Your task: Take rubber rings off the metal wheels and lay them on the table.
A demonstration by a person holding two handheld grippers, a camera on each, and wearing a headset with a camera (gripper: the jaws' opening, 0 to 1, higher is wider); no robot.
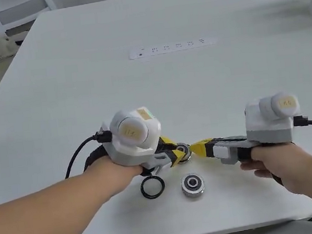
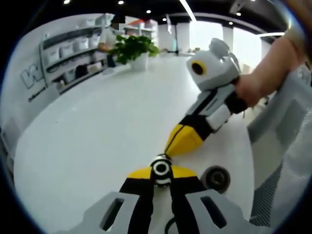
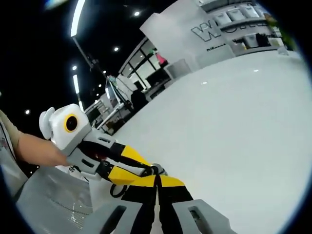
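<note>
on white table [image 1: 84,74], left claw [image 2: 161,173] pinching wheel [image 2: 161,165], rubber ring [image 1: 153,186] lying loose

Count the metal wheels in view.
2. The clamped wheel sits in the left gripper, with the right gripper tip against it. The second wheel lies on the table beside a loose rubber ring. None looks hidden.

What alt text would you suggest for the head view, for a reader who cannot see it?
Over a white table, the left gripper holds a small metal wheel while the right gripper meets it from the other side. A loose black rubber ring and a second wheel lie side by side on the table, nearer the person.
</note>
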